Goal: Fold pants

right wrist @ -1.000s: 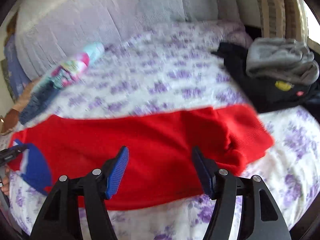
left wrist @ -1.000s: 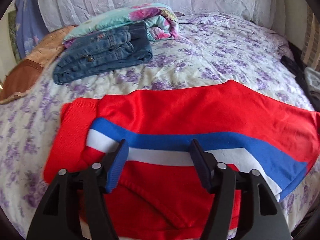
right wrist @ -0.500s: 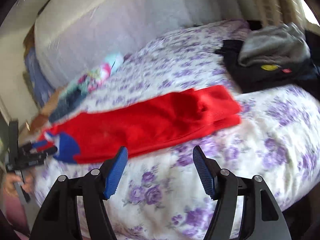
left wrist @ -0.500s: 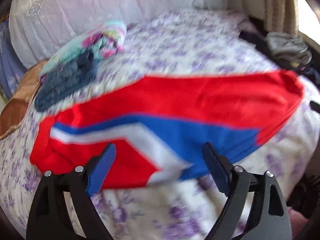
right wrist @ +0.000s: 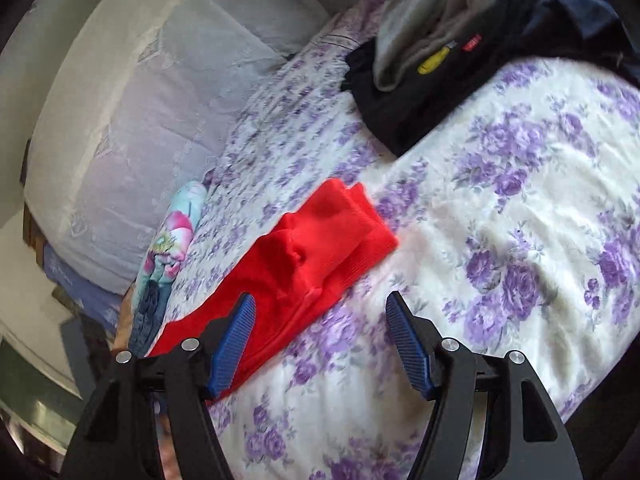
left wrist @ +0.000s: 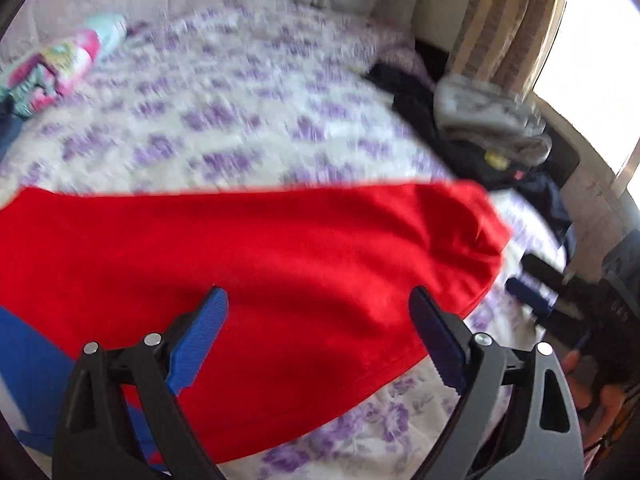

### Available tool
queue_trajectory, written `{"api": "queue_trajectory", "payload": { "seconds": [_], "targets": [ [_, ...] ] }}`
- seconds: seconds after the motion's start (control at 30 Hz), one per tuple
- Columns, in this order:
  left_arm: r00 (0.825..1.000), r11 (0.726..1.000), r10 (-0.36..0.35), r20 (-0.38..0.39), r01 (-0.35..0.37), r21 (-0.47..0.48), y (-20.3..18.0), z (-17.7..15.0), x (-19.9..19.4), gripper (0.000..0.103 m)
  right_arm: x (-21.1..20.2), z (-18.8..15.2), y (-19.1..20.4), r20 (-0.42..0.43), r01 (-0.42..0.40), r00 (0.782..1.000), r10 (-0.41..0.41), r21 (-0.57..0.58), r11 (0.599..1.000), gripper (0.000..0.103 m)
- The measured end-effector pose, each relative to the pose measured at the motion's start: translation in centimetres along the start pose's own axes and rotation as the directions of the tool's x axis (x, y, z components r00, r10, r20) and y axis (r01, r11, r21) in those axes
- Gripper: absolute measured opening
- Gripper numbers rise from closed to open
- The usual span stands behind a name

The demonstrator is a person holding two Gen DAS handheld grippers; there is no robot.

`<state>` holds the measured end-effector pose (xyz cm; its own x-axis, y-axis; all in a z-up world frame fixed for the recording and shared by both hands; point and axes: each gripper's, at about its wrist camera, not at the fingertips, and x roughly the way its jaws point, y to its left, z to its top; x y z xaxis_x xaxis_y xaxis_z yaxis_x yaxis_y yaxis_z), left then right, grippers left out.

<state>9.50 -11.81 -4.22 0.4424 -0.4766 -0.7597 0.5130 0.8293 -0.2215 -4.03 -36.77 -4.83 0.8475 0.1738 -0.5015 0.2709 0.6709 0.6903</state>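
The red pants lie flat along the flowered bed, with a blue stripe at the lower left of the left wrist view. My left gripper is open and empty, hovering over the red leg. In the right wrist view the cuffed leg end lies on the bedspread. My right gripper is open and empty, just off the pants' near edge, its left finger over the red cloth. The right gripper also shows at the right edge of the left wrist view.
A pile of black and grey clothes lies at the far right of the bed. A rolled colourful blanket and folded jeans sit on the far left. A white padded headboard is behind.
Both grippers swung right along the pants toward the leg end. The left view now shows mostly plain red leg; the right gripper pulled back off the pants and tilted.
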Motion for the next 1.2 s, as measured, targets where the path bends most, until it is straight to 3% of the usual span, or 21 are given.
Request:
{"api": "queue_trajectory", "payload": {
  "seconds": [0.1, 0.13, 0.2, 0.37, 0.5, 0.7, 0.9, 1.0, 1.1, 1.13, 1.2],
  "targets": [
    [0.993, 0.987, 0.112, 0.042, -0.116, 0.109, -2.0, -1.5, 1.3, 0.091, 1.2, 0.6, -0.6, -0.001, 0.009, 1.0, -0.009, 0.024, 1.0, 0.068],
    [0.992, 0.985, 0.12, 0.047, -0.125, 0.115, -2.1, -1.6, 1.3, 0.091, 1.5, 0.8, -0.4, -0.002, 0.012, 1.0, -0.012, 0.014, 1.0, 0.067],
    [0.993, 0.988, 0.109, 0.047, -0.114, 0.101, -1.9, -1.6, 1.2, 0.092, 2.2, 1.2, -0.4, -0.004, 0.032, 0.999, -0.032, 0.007, 0.999, 0.06],
    [0.992, 0.988, 0.113, 0.049, -0.118, 0.104, -1.6, -1.4, 1.0, 0.093, 3.3, 1.8, -0.3, -0.018, 0.045, 0.999, -0.044, 0.01, 0.999, 0.059],
    [0.993, 0.988, 0.106, 0.046, -0.111, 0.103, -1.6, -1.2, 1.0, 0.095, 3.9, 2.1, -0.5, -0.042, 0.02, 0.999, -0.018, 0.04, 0.999, 0.051],
    [0.994, 0.989, 0.104, 0.045, -0.108, 0.103, -1.6, -1.3, 1.0, 0.096, 4.3, 2.0, -0.5, -0.048, -0.008, 0.999, 0.01, 0.047, 0.999, 0.029],
    [1.0, 0.996, 0.0, -0.002, 0.0, 0.084, -0.3, 0.2, -0.1, 0.096, 3.7, 1.3, 1.9, 0.02, 0.087, 0.996, -0.085, -0.125, 0.988, 0.022],
    [0.994, 0.994, -0.104, -0.023, 0.105, 0.011, 1.4, 1.9, -1.1, 0.096, 3.1, 0.5, 4.4, 0.102, 0.176, 0.983, -0.153, -0.28, 0.944, 0.021],
    [0.952, 0.954, -0.29, -0.101, 0.28, -0.104, 3.1, 4.9, -1.0, 0.095, 2.3, -0.7, 7.4, 0.205, 0.26, 0.961, -0.186, -0.438, 0.86, 0.02],
    [0.923, 0.929, -0.361, -0.134, 0.343, -0.137, 3.3, 6.0, -0.8, 0.095, 1.9, -1.4, 8.4, 0.243, 0.286, 0.952, -0.186, -0.492, 0.822, 0.02],
    [0.847, 0.871, -0.49, -0.208, 0.462, -0.169, 2.6, 8.2, -0.6, 0.095, 1.5, -2.7, 10.3, 0.307, 0.336, 0.934, -0.184, -0.58, 0.742, 0.02]
  ]
}}
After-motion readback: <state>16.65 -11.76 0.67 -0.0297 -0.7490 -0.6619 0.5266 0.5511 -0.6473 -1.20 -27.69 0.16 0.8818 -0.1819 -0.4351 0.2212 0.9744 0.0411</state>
